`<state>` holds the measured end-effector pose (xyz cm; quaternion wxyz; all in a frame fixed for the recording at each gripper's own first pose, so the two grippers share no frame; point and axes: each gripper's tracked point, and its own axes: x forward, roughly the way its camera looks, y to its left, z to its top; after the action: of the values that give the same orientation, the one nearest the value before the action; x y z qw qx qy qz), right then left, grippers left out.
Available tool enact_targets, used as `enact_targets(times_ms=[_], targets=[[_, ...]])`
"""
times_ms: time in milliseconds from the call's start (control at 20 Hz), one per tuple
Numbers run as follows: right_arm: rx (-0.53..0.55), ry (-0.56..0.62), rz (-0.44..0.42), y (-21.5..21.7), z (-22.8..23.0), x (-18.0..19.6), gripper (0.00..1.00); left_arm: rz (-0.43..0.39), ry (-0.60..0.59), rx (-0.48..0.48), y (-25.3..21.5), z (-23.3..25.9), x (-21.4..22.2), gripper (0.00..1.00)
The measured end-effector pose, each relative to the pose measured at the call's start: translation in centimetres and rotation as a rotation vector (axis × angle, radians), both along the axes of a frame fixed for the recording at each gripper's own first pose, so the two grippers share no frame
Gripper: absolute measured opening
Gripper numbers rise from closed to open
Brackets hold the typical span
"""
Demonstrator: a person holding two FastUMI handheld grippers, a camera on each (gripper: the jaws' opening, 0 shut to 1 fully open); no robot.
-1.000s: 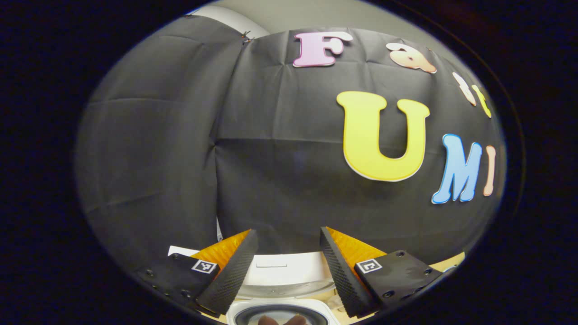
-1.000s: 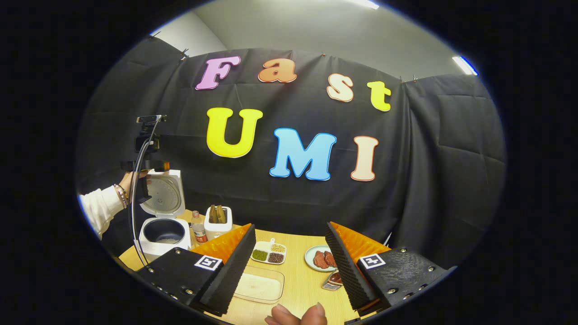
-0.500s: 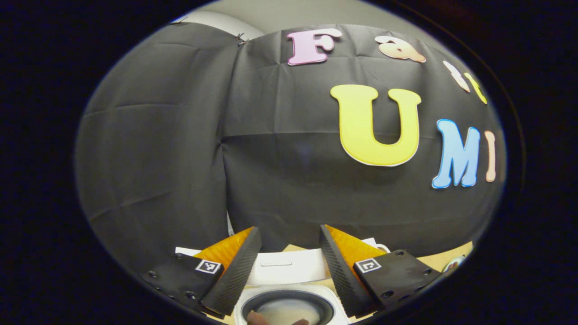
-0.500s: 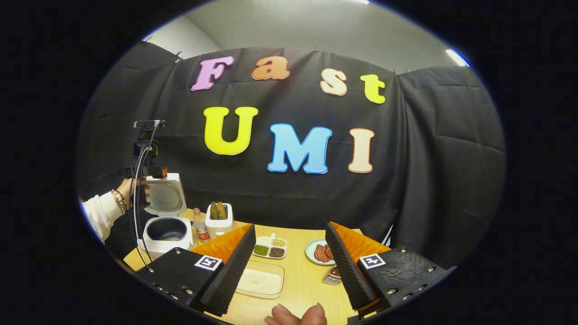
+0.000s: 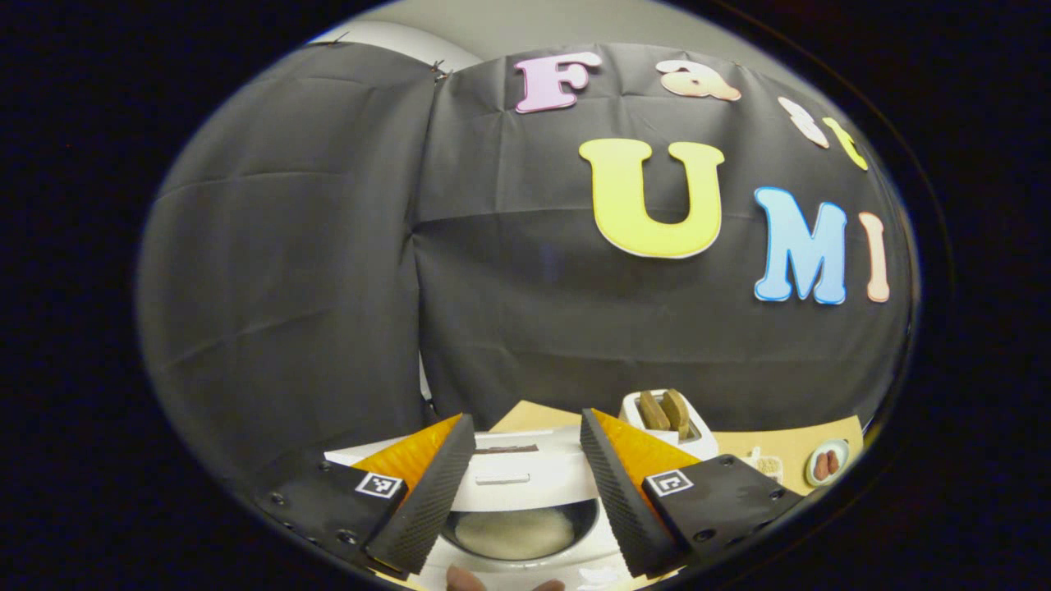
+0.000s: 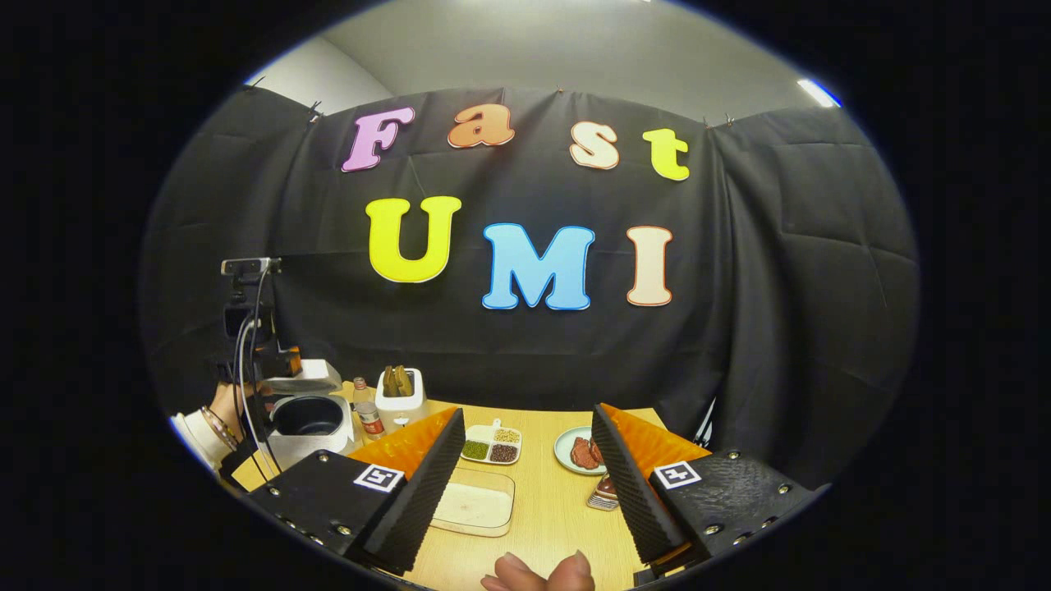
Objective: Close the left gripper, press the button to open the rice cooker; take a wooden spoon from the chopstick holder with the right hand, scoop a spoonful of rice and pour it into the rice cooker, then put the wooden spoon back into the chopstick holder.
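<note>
The rice cooker (image 6: 305, 419) lid (image 6: 302, 379) is folding down from upright as the left claw (image 5: 525, 484) is drawing back, the chopstick holder (image 5: 667, 420) coming into sight.

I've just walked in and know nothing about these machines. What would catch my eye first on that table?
The white rice cooker at the table's left end, its lid up and dark pot showing. Beside it stands a white holder with brown wooden spoons. Nearest the right claw, whose orange-backed black fingers stand apart, lies a clear shallow tray of rice.
</note>
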<state>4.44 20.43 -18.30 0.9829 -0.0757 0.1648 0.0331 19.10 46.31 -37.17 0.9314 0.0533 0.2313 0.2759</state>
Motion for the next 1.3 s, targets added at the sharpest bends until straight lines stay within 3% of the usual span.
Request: enact_targets(times_ms=[200, 500, 600, 900, 1000, 1100, 1300], targets=[[0.002, 0.008, -0.020, -1.3, -0.2, -1.0, 0.95, 0.022, 0.051, -0.018, -2.0, -4.4, -3.8, 0.93], [0.025, 0.033, -0.044, -2.4, -1.0, -2.2, 0.95, 0.081, 0.254, -0.100, -1.7, -12.8, -8.0, 0.92], [0.031, 0.039, -0.041, -2.2, -1.2, -2.3, 0.95, 0.057, 0.221, -0.040, -1.1, -12.1, -6.9, 0.93], [0.050, 0.044, -0.021, -1.3, -1.5, -2.3, 0.95, 0.042, 0.209, -0.095, -1.9, -12.1, -7.8, 0.93], [0.064, 0.054, -0.002, -1.0, -1.7, -2.5, 0.95, 0.026, 0.267, -0.024, -1.7, -11.1, -8.4, 0.94], [0.060, 0.072, 0.003, -1.3, -2.3, -2.7, 0.95, -0.022, 0.163, 0.063, -1.8, -6.6, -7.1, 1.00], [0.055, 0.067, 0.018, -1.6, -2.0, -2.6, 0.95, -0.081, 0.010, -0.045, -7.0, 0.7, -8.6, 0.98]])
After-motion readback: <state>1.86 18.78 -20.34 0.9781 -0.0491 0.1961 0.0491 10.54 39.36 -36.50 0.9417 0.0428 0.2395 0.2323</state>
